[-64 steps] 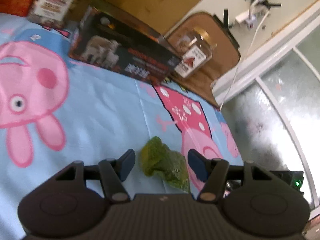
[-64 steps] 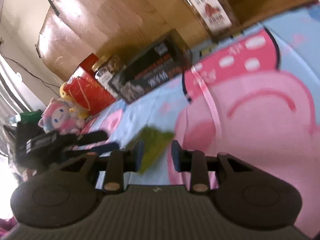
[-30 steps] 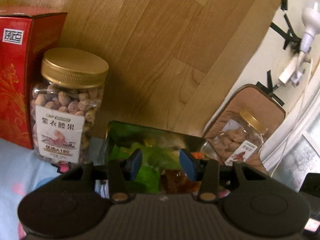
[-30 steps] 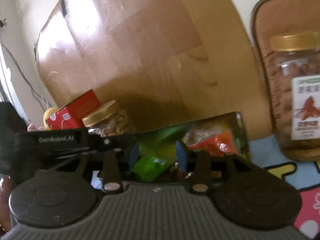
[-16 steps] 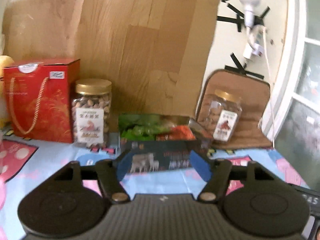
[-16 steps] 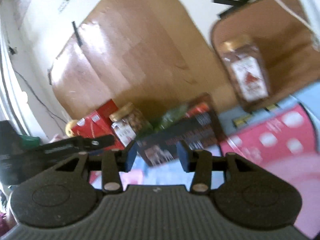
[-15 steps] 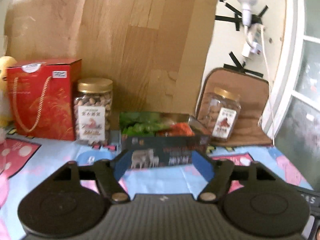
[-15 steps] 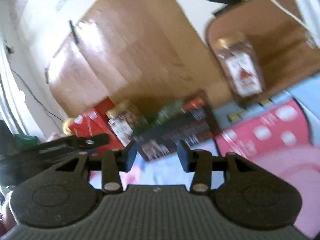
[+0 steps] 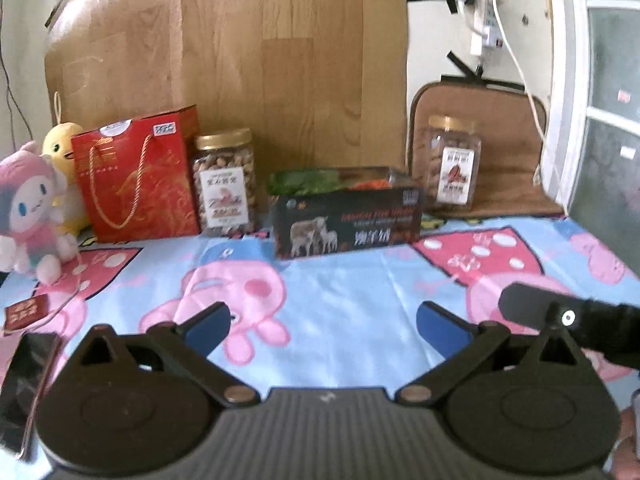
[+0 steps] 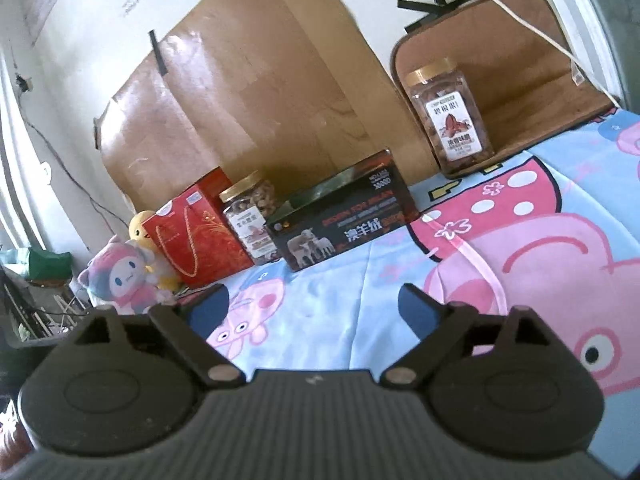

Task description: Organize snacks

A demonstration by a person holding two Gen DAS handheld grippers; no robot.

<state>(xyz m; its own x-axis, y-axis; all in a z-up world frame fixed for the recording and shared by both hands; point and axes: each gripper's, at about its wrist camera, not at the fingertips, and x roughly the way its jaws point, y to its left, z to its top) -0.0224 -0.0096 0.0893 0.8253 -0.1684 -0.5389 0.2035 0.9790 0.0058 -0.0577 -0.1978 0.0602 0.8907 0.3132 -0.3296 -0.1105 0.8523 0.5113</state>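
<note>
Black cardboard box (image 9: pixel 347 216) holding green and orange snack packets (image 9: pixel 304 181) sits well ahead of both jaws, on the cartoon-print cloth (image 9: pixel 352 280). Left gripper (image 9: pixel 322 322) jaws opening wide, nothing between. Right gripper (image 10: pixel 312 308) jaws opening too, empty.

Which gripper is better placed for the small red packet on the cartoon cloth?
Left, likely: the small red packet lies near the left gripper, jaws opening and empty. The right wrist view doesn't show it.

left tool (image 9: pixel 322 326): jaws opening, nothing between | right tool (image 10: pixel 312 308): jaws opening, nothing between
</note>
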